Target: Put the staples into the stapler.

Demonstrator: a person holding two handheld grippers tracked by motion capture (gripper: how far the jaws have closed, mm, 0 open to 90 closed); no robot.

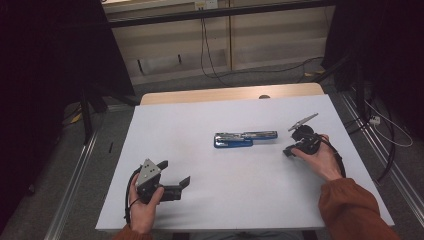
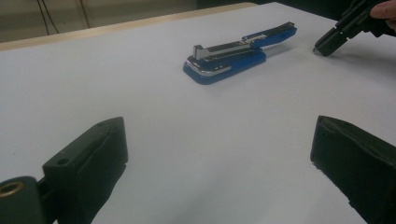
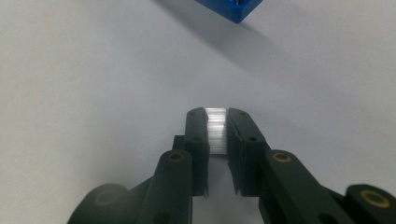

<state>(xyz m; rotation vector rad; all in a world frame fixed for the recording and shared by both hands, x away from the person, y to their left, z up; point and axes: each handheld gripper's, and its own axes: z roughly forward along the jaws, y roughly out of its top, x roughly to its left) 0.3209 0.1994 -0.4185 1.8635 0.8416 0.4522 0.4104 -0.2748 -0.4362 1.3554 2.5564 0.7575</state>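
Observation:
A blue stapler (image 1: 245, 138) lies swung open flat near the middle of the white table (image 1: 190, 115); the left gripper view shows its metal staple channel (image 2: 224, 48) facing up. My right gripper (image 3: 216, 114) is shut on a short silvery strip of staples (image 3: 216, 130), pinched between its pads just above the table, right of the stapler (image 3: 229, 7). In the high view this right gripper (image 1: 289, 150) points left and down toward the stapler's right end. My left gripper (image 1: 175, 172) rests at the front left, jaws wide open with nothing between them, facing the stapler (image 2: 233, 53).
A wooden strip (image 1: 225, 94) borders the table's far edge. Cables (image 1: 210, 60) run over the floor beyond it. Metal rails (image 1: 75, 175) flank the table on both sides. Bare white surface lies between my left gripper and the stapler.

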